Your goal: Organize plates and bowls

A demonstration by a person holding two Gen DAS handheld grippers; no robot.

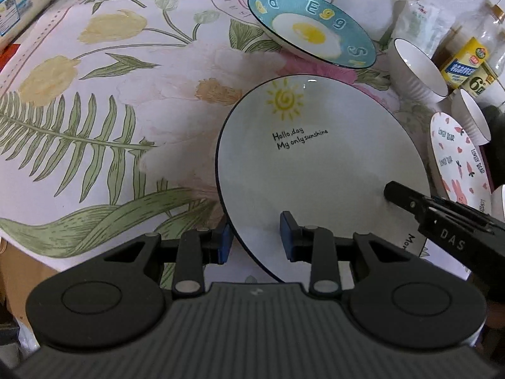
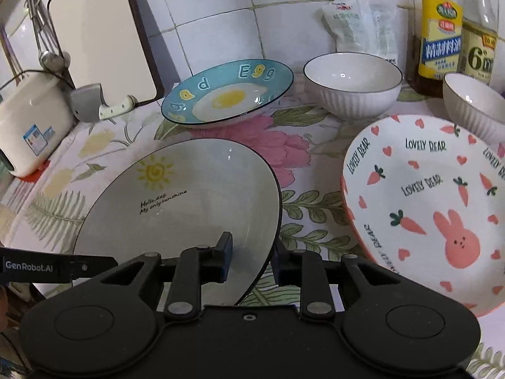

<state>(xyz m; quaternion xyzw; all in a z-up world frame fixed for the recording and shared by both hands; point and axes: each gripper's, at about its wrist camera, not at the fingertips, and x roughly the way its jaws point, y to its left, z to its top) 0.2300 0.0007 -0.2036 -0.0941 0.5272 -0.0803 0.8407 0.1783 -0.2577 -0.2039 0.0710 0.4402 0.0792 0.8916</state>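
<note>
A white plate with a sun drawing [image 1: 315, 173] [image 2: 189, 195] lies on the flowered tablecloth [image 1: 126, 72]. My left gripper [image 1: 255, 240] straddles its near rim, one blue pad under the outer edge and one on the inside wall, pressing on it. My right gripper [image 2: 252, 257] straddles the opposite rim with a visible gap between its pads and the rim. A blue egg plate [image 2: 227, 94] leans up at the back. Two white ribbed bowls [image 2: 352, 85] [image 2: 473, 104] stand by the wall. A pink bunny plate [image 2: 426, 205] lies at the right.
Sauce bottles [image 2: 440, 38] and a white packet [image 2: 347, 22] stand against the tiled wall. A cleaver [image 2: 94, 105], a cutting board [image 2: 94, 38] and a white appliance [image 2: 28, 120] fill the back left. The tablecloth's near edge [image 1: 47, 252] drops off at the lower left.
</note>
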